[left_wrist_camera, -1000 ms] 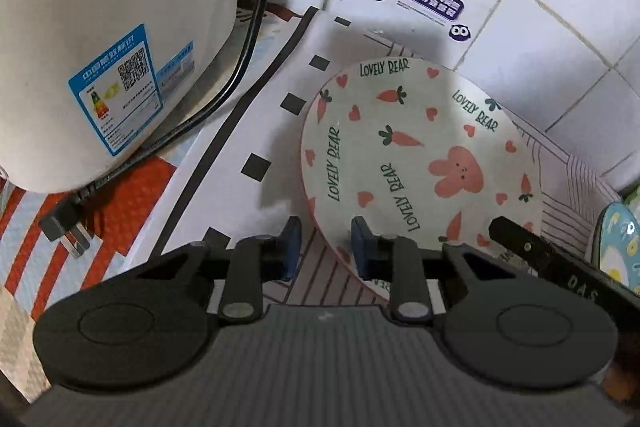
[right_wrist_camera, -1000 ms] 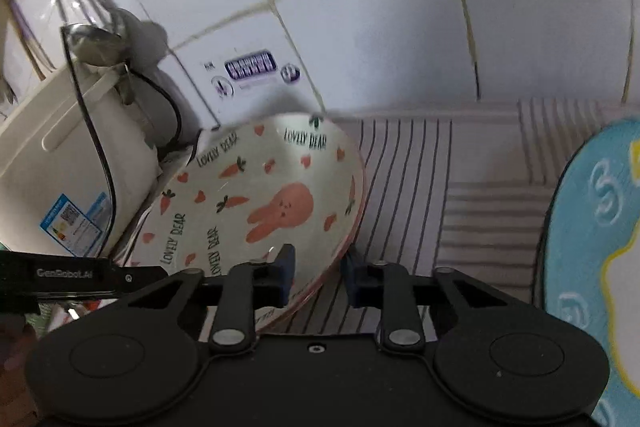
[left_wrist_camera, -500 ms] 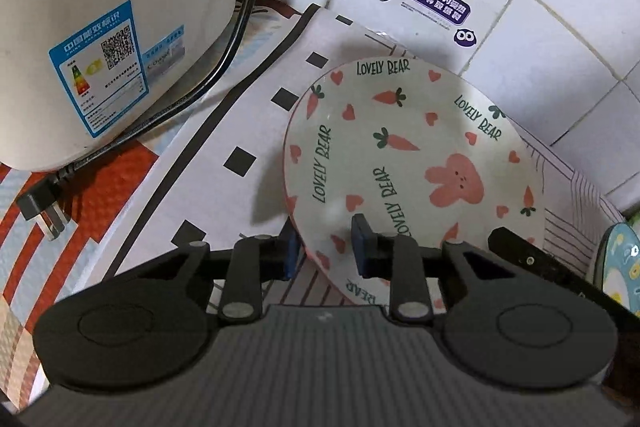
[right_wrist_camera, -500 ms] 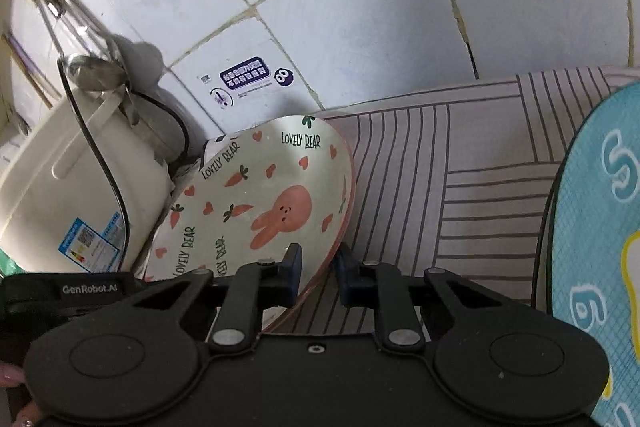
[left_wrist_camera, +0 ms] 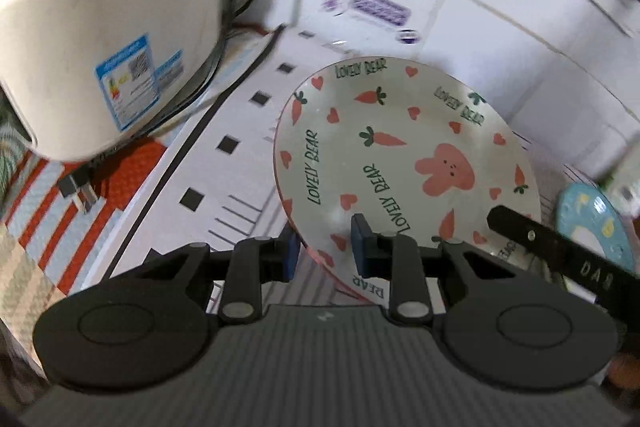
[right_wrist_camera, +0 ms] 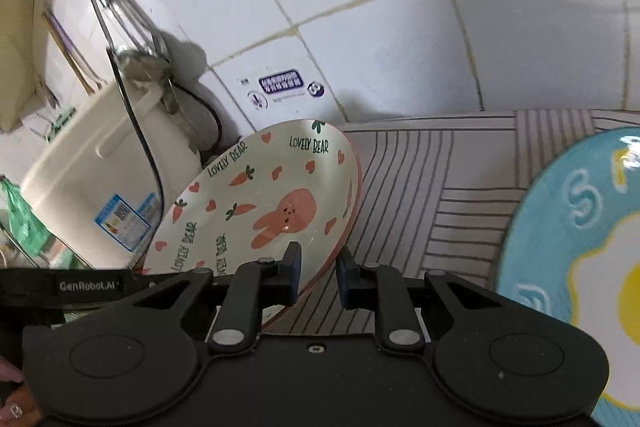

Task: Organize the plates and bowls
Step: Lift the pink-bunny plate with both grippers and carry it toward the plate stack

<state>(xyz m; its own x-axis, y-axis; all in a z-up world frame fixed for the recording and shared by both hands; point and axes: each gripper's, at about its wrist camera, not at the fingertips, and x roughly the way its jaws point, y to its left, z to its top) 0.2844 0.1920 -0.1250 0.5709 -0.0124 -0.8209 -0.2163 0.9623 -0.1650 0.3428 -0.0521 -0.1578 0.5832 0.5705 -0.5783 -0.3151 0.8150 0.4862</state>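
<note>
A white plate with pink rabbit, carrots and "LOVELY BEAR" lettering is held up off the counter, tilted. My left gripper is shut on its near left rim, one finger above and one below. My right gripper is shut on the plate's right rim in the same way. A blue plate with a fried-egg design lies to the right on the striped mat; it also shows in the left wrist view.
A cream rice cooker stands at the left with its black cable and loose plug. White tiled wall is close behind. A ladle hangs by the cooker. Striped mat covers the counter.
Both grippers have lifted the rabbit plate up and back from the wall; the view now looks from higher. The right gripper's fingers have closed onto the rim.
</note>
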